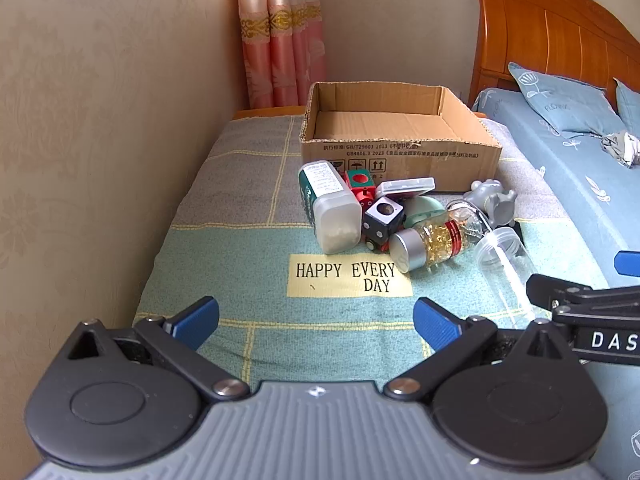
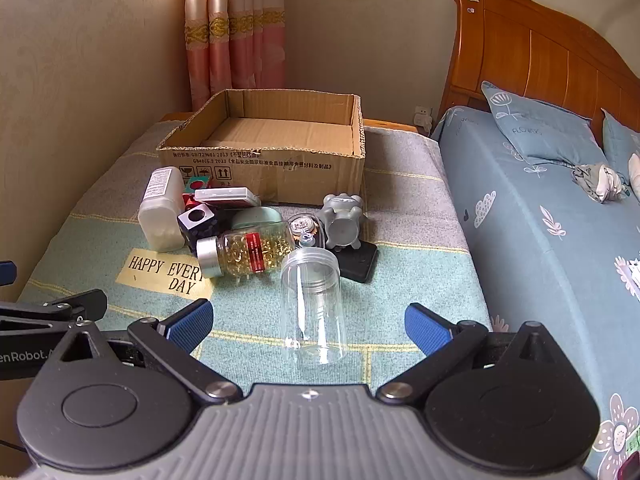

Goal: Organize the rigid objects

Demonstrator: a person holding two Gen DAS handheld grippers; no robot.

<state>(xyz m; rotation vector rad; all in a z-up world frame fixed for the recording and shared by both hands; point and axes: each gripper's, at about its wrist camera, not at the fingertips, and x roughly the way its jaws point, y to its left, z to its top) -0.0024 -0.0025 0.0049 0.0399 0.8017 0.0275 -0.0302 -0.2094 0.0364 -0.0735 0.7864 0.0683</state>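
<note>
A home bedroom: wooden headboard (image 2: 540, 68), pillow (image 2: 536, 128), pink curtains (image 2: 236, 36).

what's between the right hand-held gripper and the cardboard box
In the right wrist view, a clear empty jar lies nearest the open right hand-held gripper; beyond it, the jumbled pile sits before the cardboard box.

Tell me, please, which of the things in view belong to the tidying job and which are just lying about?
Job: cardboard box, empty; clear jar; capsule bottle; white bottle; black cube; grey figurine; flat black case.

Lying about: pillow; crumpled cloth; curtain.
</note>
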